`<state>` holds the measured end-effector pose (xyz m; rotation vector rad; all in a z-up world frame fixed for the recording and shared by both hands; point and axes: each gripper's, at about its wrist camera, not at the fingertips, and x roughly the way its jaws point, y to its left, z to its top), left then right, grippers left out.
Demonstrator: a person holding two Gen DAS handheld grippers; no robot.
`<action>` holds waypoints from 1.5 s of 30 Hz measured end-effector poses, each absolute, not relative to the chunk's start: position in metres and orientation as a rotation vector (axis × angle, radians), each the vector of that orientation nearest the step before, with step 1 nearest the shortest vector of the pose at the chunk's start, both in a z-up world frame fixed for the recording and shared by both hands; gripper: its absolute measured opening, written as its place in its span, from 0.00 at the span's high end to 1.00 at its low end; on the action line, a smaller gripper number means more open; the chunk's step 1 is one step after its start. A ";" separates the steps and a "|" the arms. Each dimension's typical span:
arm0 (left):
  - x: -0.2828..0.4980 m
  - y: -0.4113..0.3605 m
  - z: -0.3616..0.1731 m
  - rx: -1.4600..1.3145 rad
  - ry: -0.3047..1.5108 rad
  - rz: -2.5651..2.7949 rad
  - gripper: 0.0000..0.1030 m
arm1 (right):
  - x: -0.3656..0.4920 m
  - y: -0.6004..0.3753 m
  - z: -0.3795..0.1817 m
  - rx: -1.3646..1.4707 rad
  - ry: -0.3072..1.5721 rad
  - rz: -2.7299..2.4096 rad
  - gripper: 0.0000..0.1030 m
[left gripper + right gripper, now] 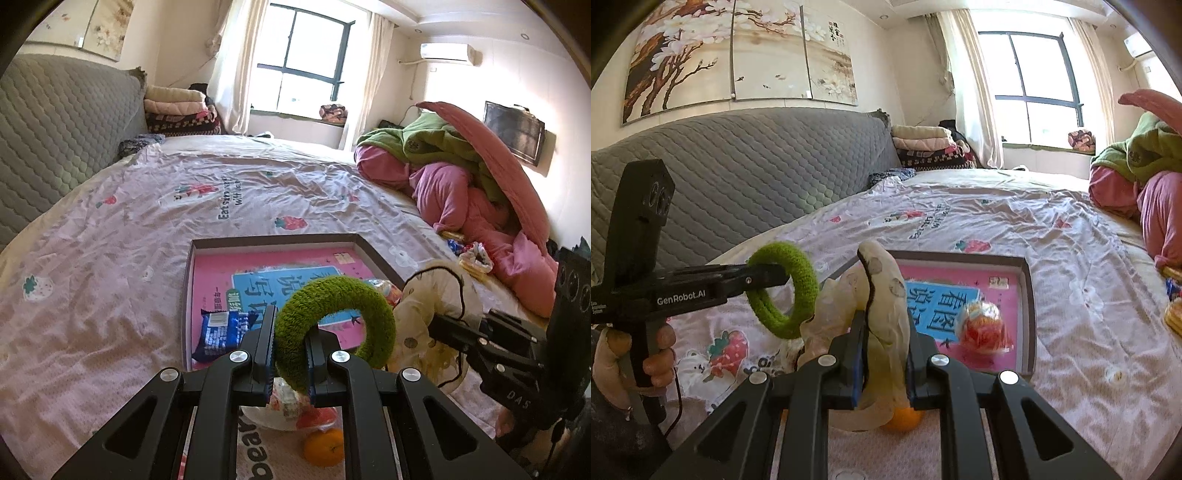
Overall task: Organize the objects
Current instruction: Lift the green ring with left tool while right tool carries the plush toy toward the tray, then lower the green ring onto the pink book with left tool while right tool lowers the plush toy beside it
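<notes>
My left gripper (291, 321) is shut on a fuzzy green ring (332, 291) and holds it above the near end of a shallow brown box (273, 239). A pink book lies in the box, with a blue snack packet (221, 328) on it. My right gripper (885, 319) is shut on a cream dotted fabric tie with a black edge (886, 288), lifted off the bed. Beside it on the left, the left gripper (775, 275) carries the green ring (803, 275). A red-orange wrapped snack (982, 325) sits in the box (1028, 295). An orange (905, 419) lies below the fingers.
A heap of pink and green bedding (461, 173) fills the bed's right side, with loose snacks (474, 256) at its foot. The grey quilted headboard (738, 177) runs along the left. A hand (657, 354) grips the left tool's handle. Strawberry-print sheet (110, 240) spreads beyond the box.
</notes>
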<state>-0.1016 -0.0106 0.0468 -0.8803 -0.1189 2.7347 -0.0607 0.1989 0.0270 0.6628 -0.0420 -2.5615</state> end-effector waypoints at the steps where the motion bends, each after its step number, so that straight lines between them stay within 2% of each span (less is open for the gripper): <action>1: -0.103 -0.011 0.048 -0.876 -0.115 2.735 0.87 | -0.063 0.198 0.028 0.658 -0.036 -2.562 0.83; 7: -0.113 -0.011 0.059 -0.846 -0.085 2.745 0.87 | -0.074 0.196 0.034 0.629 -0.023 -2.565 0.83; 28: -0.152 -0.028 0.073 -0.831 -0.187 2.760 0.87 | -0.096 0.202 0.058 0.527 -0.012 -2.617 0.83; 45: -0.166 -0.026 0.070 -0.832 -0.133 2.770 0.87 | -0.113 0.199 0.065 0.488 0.003 -2.614 0.83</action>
